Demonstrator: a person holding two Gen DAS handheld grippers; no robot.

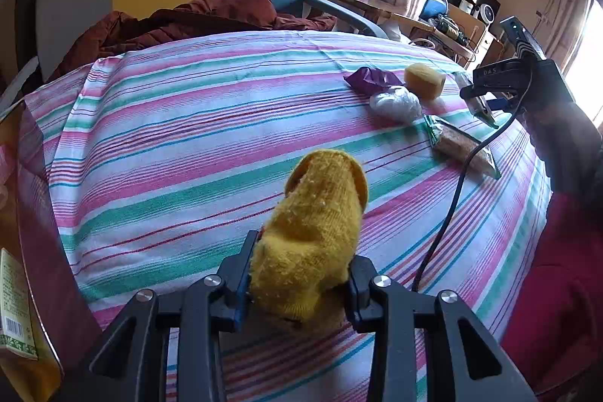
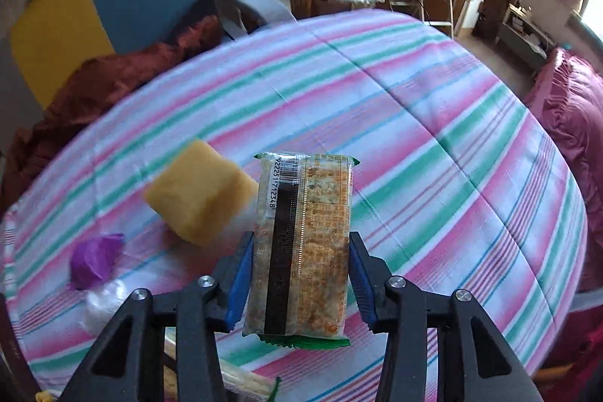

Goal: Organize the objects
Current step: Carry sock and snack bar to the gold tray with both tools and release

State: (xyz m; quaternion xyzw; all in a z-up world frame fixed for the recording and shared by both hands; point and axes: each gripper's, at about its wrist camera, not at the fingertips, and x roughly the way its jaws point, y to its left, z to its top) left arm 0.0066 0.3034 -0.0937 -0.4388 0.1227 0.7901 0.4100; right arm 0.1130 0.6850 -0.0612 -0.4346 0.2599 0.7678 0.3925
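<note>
Firmly: yellow sock [image 1: 316, 232] in left tool [image 1: 299, 285]; cracker packet [image 2: 301, 243] (barcode up) in right tool [image 2: 301, 285].

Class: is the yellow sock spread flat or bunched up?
Bunched up: the yellow sock stands crumpled between the left gripper fingers, above the striped sheet.

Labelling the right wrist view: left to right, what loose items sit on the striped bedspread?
Purple wrapper → yellow sponge → cracker packet between the right gripper's fingers.
</note>
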